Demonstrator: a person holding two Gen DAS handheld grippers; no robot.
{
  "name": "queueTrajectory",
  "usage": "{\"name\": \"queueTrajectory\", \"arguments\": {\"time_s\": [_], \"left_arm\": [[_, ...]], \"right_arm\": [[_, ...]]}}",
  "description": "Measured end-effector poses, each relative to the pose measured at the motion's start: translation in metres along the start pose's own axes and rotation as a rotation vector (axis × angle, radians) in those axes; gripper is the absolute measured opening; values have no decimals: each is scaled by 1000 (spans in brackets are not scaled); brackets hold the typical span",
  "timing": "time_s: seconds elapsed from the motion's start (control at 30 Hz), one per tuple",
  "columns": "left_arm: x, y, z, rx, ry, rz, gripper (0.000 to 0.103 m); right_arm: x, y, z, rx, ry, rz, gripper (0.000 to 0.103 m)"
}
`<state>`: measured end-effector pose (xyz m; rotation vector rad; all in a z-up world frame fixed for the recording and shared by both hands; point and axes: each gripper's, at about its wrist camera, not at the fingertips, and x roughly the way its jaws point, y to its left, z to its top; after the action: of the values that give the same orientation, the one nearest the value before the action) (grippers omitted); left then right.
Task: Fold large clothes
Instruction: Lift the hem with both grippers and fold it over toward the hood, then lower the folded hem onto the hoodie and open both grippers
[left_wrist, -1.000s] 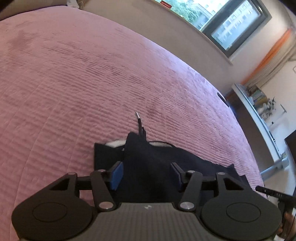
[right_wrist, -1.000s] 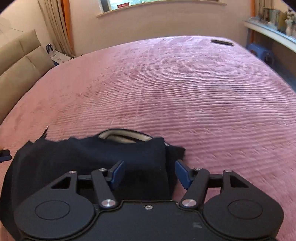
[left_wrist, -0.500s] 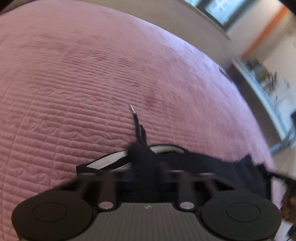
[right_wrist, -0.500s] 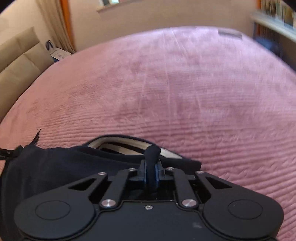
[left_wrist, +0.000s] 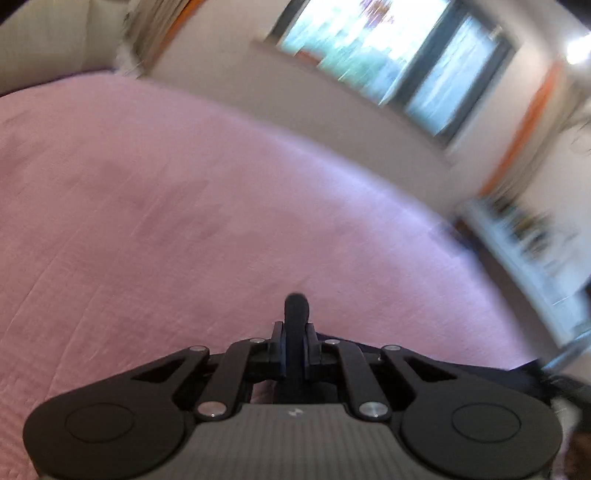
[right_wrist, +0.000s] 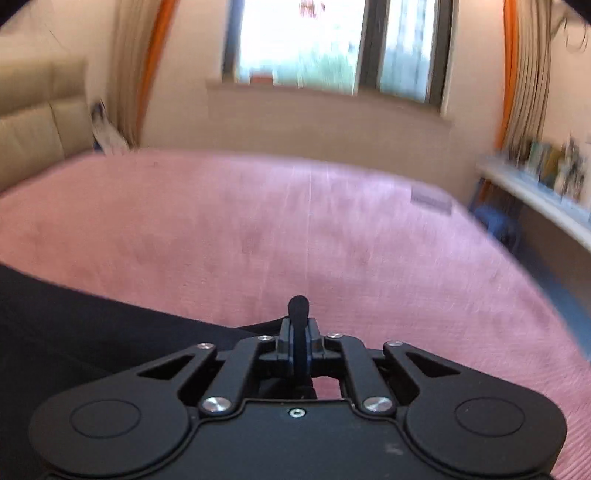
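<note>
A dark navy garment (right_wrist: 92, 332) is held up over a pink bedspread (right_wrist: 295, 229). My right gripper (right_wrist: 298, 332) is shut on a pinched fold of it; the cloth stretches away to the left. My left gripper (left_wrist: 295, 332) is shut on another fold of the same garment (left_wrist: 461, 373), which trails to the right behind the fingers. Both views are blurred by motion. Most of the garment is hidden below the grippers.
The pink bedspread (left_wrist: 184, 221) fills the middle of both views. A window (right_wrist: 332, 48) is in the far wall, with curtains at either side. A shelf with books (right_wrist: 546, 177) runs along the right. A beige headboard (right_wrist: 37, 122) is at left.
Both grippers closed on the garment's edge and lifted it off the bed. The views tilted up toward the window, and the garment's waistband and drawstring dropped out of sight.
</note>
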<state>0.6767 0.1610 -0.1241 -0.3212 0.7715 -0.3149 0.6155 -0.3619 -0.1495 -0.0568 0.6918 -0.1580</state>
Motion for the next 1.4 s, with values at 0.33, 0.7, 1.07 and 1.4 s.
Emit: {"name": "queueTrajectory", "arguments": {"time_s": [0.33,0.7,1.07,1.4], "left_arm": [[5,-4,-31,45,34,151,16],[-73,-85,-98,0,49,-120,21],[-133,16,-176,-237,156,127,6],[-207,27,-206,-391,137,148,46]], "right_arm": [[-9,11,-8,-40,94,-62,47],[-90,144,-44,7,105,301,0],[-103,118,-106,85,330,202,0],[-106,176,-111,39,243,206,0]]}}
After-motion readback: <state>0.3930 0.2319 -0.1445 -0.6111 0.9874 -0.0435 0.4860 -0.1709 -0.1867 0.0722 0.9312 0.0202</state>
